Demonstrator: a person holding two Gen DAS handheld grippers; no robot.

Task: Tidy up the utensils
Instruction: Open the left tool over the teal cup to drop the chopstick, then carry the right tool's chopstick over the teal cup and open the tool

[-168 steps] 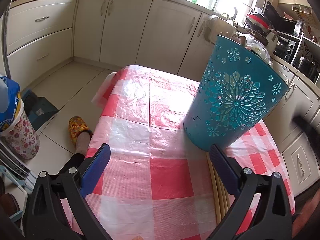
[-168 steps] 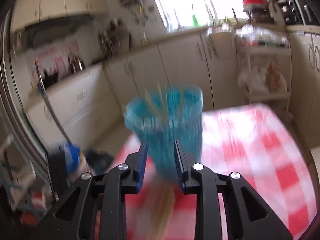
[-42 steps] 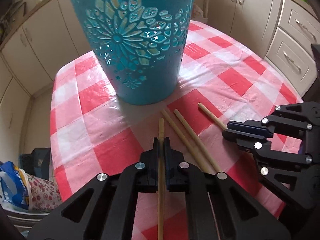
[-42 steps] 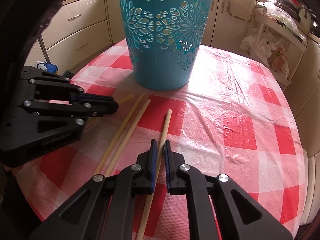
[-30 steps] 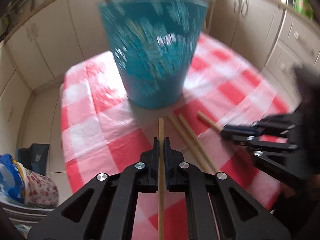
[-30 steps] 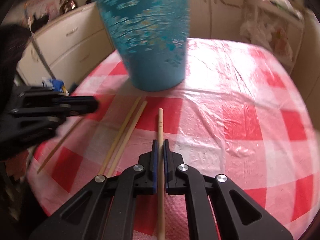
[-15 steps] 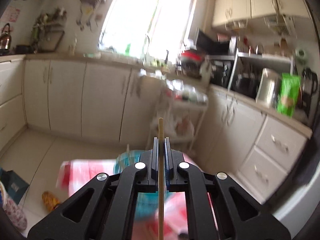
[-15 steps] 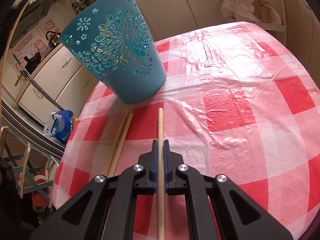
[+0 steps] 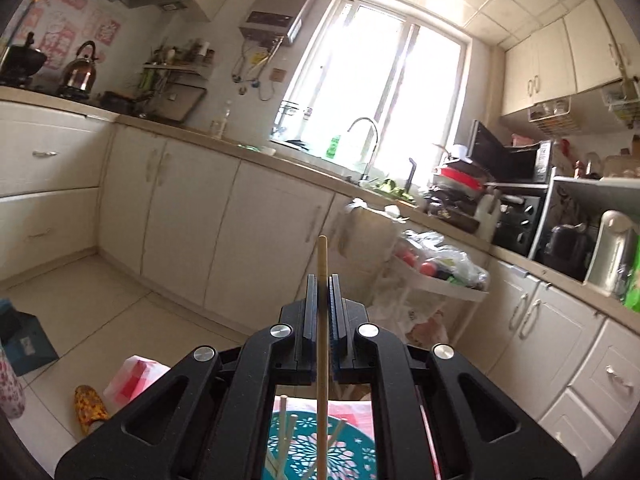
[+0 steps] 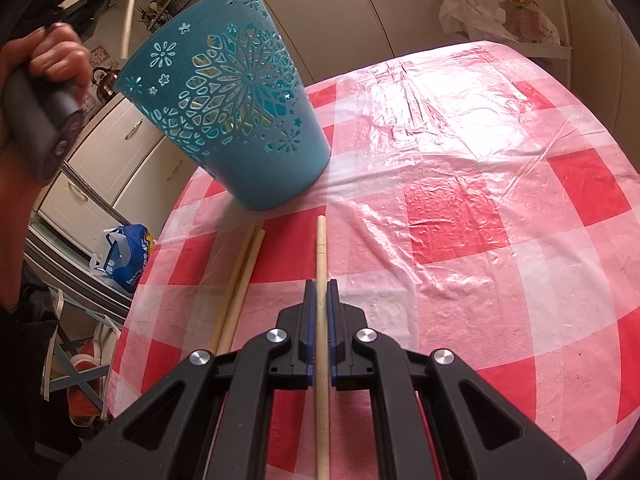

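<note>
Gripping one wooden stick upright, the left tool is closed on it above the teal basket, which holds more sticks. In the right view, the right tool is closed on another stick just above the checkered counter; two loose sticks lie to its left near the counter edge, the basket stands ahead, and bare cloth is on the right.

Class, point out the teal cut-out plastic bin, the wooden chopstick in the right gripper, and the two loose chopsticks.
teal cut-out plastic bin point(image 10: 240, 120), right wrist view, patterned wall
wooden chopstick point(image 10: 321, 248), right wrist view, exposed shaft
two loose chopsticks point(image 10: 242, 276), right wrist view, mid-shafts
</note>
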